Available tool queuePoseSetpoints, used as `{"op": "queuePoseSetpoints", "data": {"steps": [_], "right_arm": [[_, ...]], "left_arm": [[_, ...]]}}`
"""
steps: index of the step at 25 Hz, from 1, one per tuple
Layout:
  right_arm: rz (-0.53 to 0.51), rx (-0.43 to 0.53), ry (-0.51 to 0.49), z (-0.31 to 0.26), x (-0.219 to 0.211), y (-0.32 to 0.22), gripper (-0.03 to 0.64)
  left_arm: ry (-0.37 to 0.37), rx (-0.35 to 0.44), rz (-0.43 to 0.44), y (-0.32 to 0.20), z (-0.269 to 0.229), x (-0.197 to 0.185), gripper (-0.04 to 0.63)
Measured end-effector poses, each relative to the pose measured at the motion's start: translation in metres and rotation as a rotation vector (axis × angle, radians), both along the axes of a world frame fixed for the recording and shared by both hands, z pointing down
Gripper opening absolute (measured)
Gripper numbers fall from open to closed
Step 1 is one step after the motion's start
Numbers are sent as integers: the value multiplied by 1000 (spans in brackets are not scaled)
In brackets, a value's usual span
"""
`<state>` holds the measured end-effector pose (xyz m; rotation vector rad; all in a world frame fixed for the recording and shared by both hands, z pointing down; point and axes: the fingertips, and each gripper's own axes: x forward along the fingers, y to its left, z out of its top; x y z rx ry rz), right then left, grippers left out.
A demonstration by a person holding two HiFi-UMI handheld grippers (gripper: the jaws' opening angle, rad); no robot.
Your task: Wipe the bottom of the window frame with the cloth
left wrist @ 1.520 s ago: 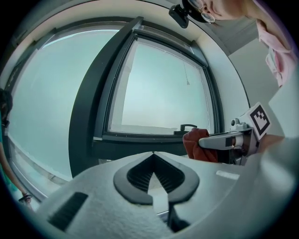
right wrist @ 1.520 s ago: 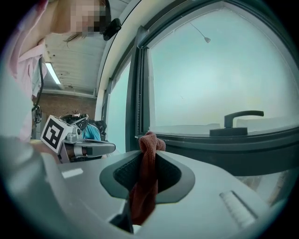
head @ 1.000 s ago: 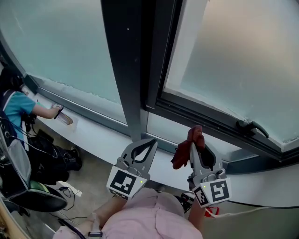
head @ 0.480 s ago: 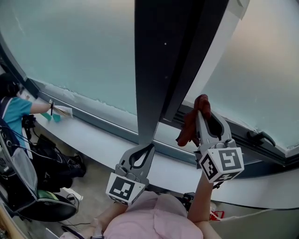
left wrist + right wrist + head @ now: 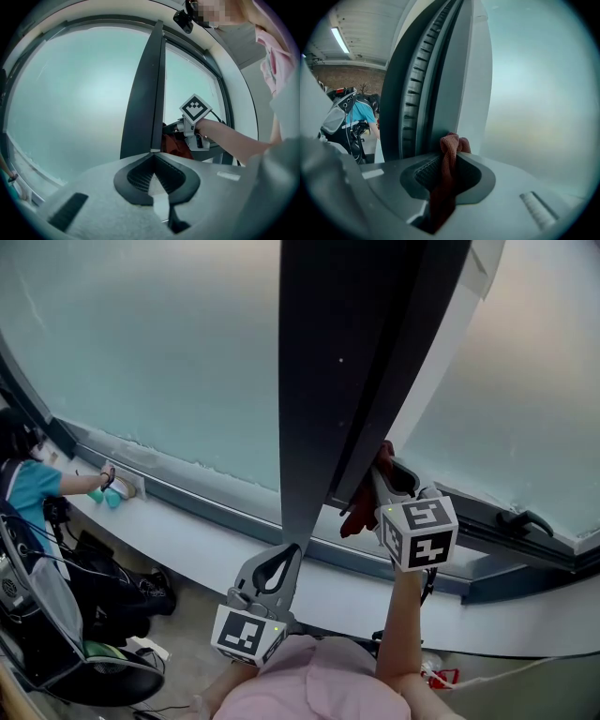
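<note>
We hold the red cloth [image 5: 360, 510] in our right gripper [image 5: 385, 468]. Its jaws squeeze the cloth between them. A bunch of cloth sticks out past the tips, and the rest hangs down. The right gripper is up at the window frame [image 5: 511, 538], at the corner where the tall dark post [image 5: 366, 352] meets the frame's bottom bar. The cloth is right at that corner, but we cannot tell if it is touching.

Our left gripper [image 5: 290, 553] is lower, in front of the white sill [image 5: 202, 532], and it points up at the post. Its two jaws are pressed together, tip to tip.

A black handle [image 5: 521, 519] sits on the frame off to the right. Far on the left, another person [image 5: 30, 479] reaches a hand to the sill.
</note>
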<state>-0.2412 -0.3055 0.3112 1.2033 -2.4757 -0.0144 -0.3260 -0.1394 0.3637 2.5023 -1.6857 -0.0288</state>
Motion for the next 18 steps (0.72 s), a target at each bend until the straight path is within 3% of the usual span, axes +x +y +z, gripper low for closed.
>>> {"op": "queuePoseSetpoints", "data": {"steps": [7,18], "right_arm": [[44,45,211,12,-2,-11,75],[23,79,250,12,-1,-10,75]], "left_arm": [[10,12,33,-1,-2,8,-3],[11,24,51,6,-7,20,-3]]}}
